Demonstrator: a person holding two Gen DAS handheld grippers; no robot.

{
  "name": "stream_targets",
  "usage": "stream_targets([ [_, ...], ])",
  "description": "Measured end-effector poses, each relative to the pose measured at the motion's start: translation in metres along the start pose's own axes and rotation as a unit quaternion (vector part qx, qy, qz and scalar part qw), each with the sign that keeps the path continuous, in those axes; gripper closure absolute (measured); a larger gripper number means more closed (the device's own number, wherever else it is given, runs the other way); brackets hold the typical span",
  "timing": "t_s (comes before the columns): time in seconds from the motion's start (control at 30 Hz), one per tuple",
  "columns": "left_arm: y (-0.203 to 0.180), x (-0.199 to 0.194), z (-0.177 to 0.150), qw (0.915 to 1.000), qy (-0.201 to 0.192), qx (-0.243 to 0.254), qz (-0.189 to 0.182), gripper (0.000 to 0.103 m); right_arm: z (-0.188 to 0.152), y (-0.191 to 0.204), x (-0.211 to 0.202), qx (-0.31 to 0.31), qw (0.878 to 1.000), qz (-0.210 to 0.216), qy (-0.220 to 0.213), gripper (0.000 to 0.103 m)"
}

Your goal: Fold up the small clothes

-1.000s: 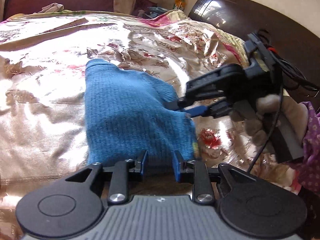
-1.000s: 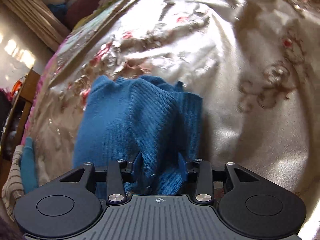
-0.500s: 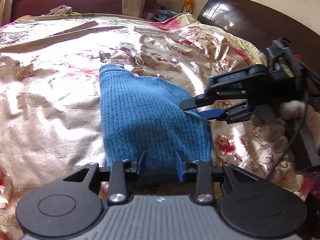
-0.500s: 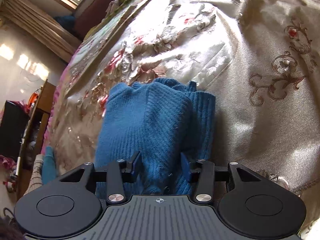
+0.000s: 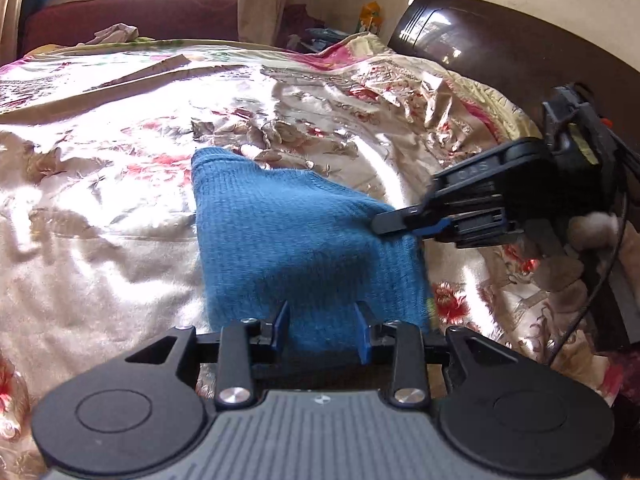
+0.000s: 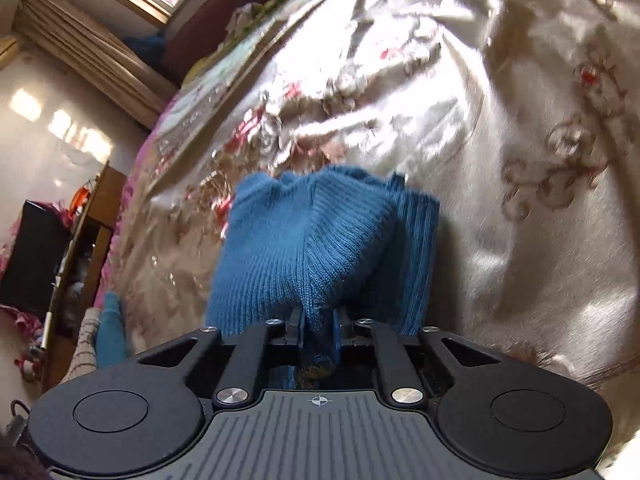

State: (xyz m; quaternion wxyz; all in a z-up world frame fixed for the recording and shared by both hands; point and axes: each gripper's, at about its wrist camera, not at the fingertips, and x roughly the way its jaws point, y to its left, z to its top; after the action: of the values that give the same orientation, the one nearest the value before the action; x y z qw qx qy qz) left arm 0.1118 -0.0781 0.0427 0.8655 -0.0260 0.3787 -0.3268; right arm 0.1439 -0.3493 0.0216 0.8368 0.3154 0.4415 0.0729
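Folded blue knit sweater (image 5: 304,248) on a bed's floral satin bedspread (image 5: 104,208), soft, light and stretchy, prone to slumping unless taken by a doubled edge or corner. Right gripper (image 6: 317,320) closing, fingers pinching a bunched ridge of the knit at its near edge, seen entering from the side in the left wrist view. Left gripper (image 5: 322,330) with fingers spread and opening, the sweater's near hem between them, pads apparently not pressing it.
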Motion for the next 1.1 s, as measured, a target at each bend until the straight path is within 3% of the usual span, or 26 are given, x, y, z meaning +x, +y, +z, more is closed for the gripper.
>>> stream_targets([
  [0.1,0.000,0.011,-0.003,0.9999,0.016,0.001,-0.002,0.063,0.001,-0.008,-0.003,0.000,1.000,-0.024,-0.007,0.092],
  [0.2,0.003,0.026,-0.010,0.9985,0.054,0.003,0.010,0.062,-0.006,-0.016,0.017,0.000,0.998,-0.053,0.027,0.090],
  [0.27,0.005,0.023,-0.013,0.9985,0.054,0.001,0.005,0.061,-0.007,-0.014,0.014,0.004,0.999,-0.047,0.019,0.084],
  [0.43,0.007,0.003,-0.015,0.9992,0.039,0.006,0.005,0.061,-0.020,0.000,-0.015,-0.017,0.999,-0.035,0.002,0.083],
  [0.57,0.014,-0.007,-0.018,0.9995,0.031,-0.007,0.006,0.061,-0.049,0.011,-0.028,-0.042,0.999,-0.017,0.028,0.073],
  [0.7,0.019,-0.004,-0.016,0.9992,0.029,-0.024,0.014,0.061,-0.067,0.017,-0.011,-0.068,0.996,-0.028,0.055,0.074],
  [0.77,0.019,-0.001,-0.016,0.9991,0.034,-0.018,0.019,0.060,-0.069,0.014,-0.003,-0.086,0.993,-0.056,0.059,0.095],
  [0.87,0.019,0.009,-0.021,0.9979,0.056,-0.007,0.032,0.060,-0.067,0.001,-0.007,-0.080,0.992,-0.074,0.063,0.097],
  [1.0,0.018,0.005,-0.021,0.9978,0.057,-0.005,0.034,0.060,-0.068,0.000,-0.017,-0.087,0.991,-0.080,0.067,0.096],
  [1.07,0.019,-0.003,-0.018,0.9983,0.050,-0.001,0.031,0.060,-0.066,0.001,-0.023,-0.085,0.992,-0.068,0.066,0.086],
  [1.1,0.020,-0.007,-0.016,0.9985,0.046,0.000,0.031,0.060,-0.064,0.003,-0.027,-0.082,0.993,-0.062,0.062,0.086],
])
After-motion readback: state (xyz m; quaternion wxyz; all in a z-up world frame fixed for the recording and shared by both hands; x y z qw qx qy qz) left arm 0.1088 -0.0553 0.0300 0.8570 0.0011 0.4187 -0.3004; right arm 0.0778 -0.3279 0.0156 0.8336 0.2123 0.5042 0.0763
